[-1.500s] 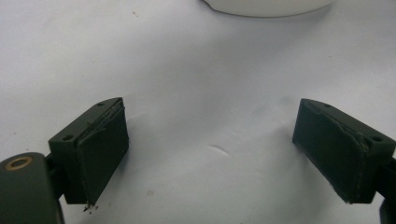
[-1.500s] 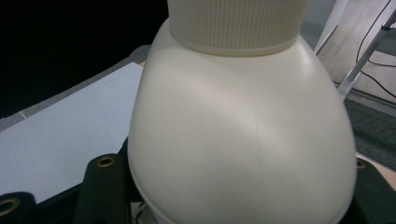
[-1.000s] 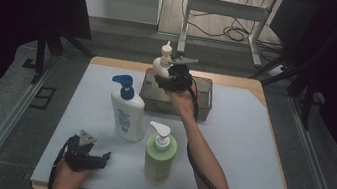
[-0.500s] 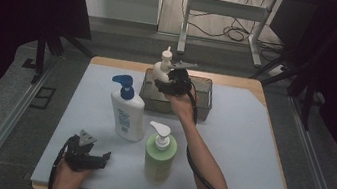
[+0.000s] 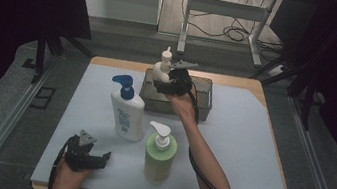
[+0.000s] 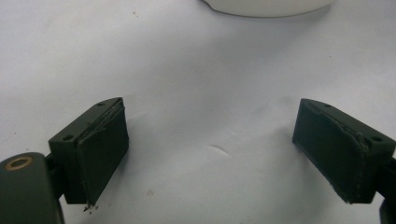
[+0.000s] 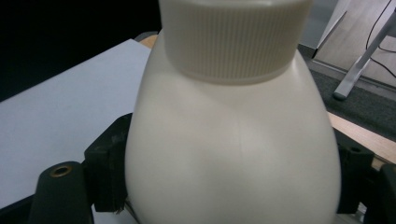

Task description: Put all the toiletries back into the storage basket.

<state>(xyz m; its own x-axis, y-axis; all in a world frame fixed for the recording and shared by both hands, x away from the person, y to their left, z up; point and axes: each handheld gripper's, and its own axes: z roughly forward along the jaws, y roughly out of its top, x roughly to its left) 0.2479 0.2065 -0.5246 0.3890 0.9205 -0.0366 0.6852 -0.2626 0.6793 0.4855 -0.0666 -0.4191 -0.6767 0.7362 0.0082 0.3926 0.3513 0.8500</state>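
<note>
Since the earlier frame, right gripper (image 5: 171, 81) jaws have just been opening around the cream pump bottle (image 5: 163, 68), which stands in the dark tray (image 5: 204, 100) at the bench's (image 5: 249, 147) far edge, pads flanking its shoulder, contact unclear; left gripper (image 5: 91, 156) rests near the front edge, jaws wide apart, holding nothing

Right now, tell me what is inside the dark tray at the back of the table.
A cream pump bottle stands at the dark tray's left end, between the right gripper's jaws. The hand and the tray's near wall cover its base and the tray floor.
</note>
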